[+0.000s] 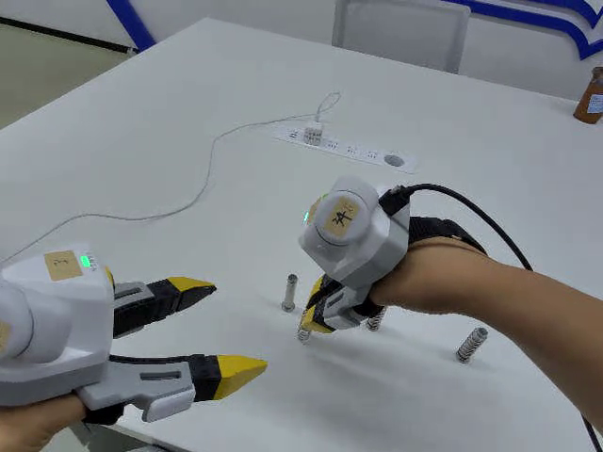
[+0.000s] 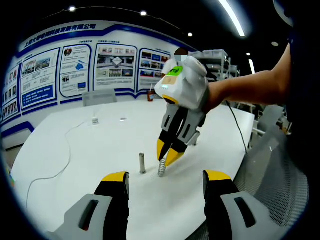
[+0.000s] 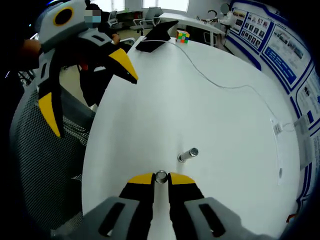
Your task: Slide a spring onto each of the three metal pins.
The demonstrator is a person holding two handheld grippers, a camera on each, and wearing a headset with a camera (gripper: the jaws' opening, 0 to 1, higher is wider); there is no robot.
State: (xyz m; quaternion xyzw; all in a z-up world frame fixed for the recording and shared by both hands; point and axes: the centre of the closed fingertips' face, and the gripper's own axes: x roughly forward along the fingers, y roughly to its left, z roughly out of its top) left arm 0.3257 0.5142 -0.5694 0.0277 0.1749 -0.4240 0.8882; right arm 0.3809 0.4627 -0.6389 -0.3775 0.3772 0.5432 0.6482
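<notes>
At the near left corner of the worktop, the left tool hovers with its jaws wide apart and nothing between them, its yellow tips pointing toward the pins. It plays no part in the work at this moment.

Right of it, near the near edge, a bare pin stands upright with no spring on it. Just beside that pin, the right tool points steeply down, its jaws together and clamped on the top of a spring. The spring stands upright with its foot at or on the worktop. The right gripper view looks down into the ring of its top coil, but I cannot tell whether a pin is already inside it.

Behind the right tool is a second spring, partly hidden. A third spring stands tilted, well apart to the right. Whether either sits on a pin is unclear.

The step in hand looks like placing the held spring. If it is not on a pin, the next move calls for lifting it above the bare pin's top, centring the coil over the pin and lowering it straight, since a tilted coil would catch on the pin's rim. Only then should the jaws part.
</notes>
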